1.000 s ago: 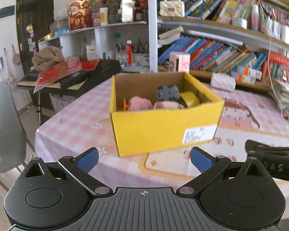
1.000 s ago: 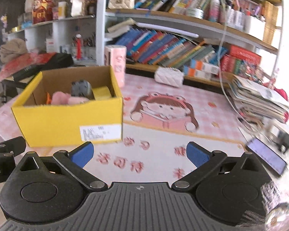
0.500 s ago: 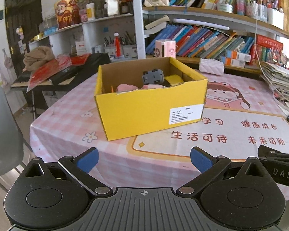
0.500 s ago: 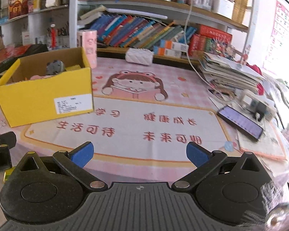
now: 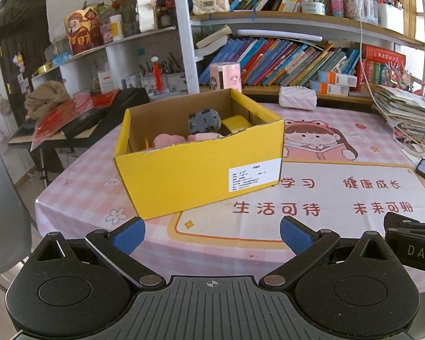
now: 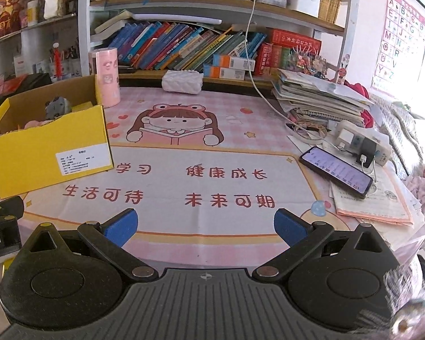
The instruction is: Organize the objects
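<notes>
A yellow cardboard box (image 5: 184, 175) (image 6: 42, 153) stands on the pink tablecloth, left of the printed mat. Inside it lie a grey toy car (image 5: 204, 120), pink soft toys (image 5: 167, 141) and a yellow item (image 5: 236, 122). My left gripper (image 5: 211, 236) hangs open and empty over the table's near edge, in front of the box. Further right, my right gripper (image 6: 204, 228) is also open with nothing between its fingers, over the mat's front border. Each gripper's body shows at the edge of the other's view.
A phone (image 6: 335, 171) on a charger cable, papers (image 6: 374, 198) and a power strip (image 6: 362, 141) lie at the right. A book stack (image 6: 317, 96), a white quilted pouch (image 6: 182, 81) and a pink cylinder (image 6: 106, 78) stand by the bookshelf. A grey chair (image 5: 2, 204) is at the left.
Both grippers have pulled back from the box toward the table's near edge, so the box looks smaller and more of the mat shows. Both stayed open and empty.
</notes>
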Tool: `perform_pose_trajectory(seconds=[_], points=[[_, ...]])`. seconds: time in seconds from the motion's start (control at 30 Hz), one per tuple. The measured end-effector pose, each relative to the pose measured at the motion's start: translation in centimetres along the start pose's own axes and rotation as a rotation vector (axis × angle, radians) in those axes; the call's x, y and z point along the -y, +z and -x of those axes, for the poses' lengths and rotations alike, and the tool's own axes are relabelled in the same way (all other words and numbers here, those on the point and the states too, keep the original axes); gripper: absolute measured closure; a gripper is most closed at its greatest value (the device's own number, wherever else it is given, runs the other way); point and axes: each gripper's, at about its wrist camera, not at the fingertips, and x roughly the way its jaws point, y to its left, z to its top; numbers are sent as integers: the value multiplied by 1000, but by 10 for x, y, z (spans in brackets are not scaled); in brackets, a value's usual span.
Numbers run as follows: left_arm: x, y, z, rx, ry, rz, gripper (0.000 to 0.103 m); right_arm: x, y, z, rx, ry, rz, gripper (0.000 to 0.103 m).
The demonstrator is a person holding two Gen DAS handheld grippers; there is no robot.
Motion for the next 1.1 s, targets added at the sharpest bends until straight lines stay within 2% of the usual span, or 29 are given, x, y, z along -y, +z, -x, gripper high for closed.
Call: perform_pose_trajectory(seconds=[0.67,1.1], points=[[17,-2,-5,-51,-54,-28,1,8,-5,-3,-36,4,-10,0],[17,-6,-6,-67,-45,-23,1,7,-7,-2,-47,-1,-11,0]])
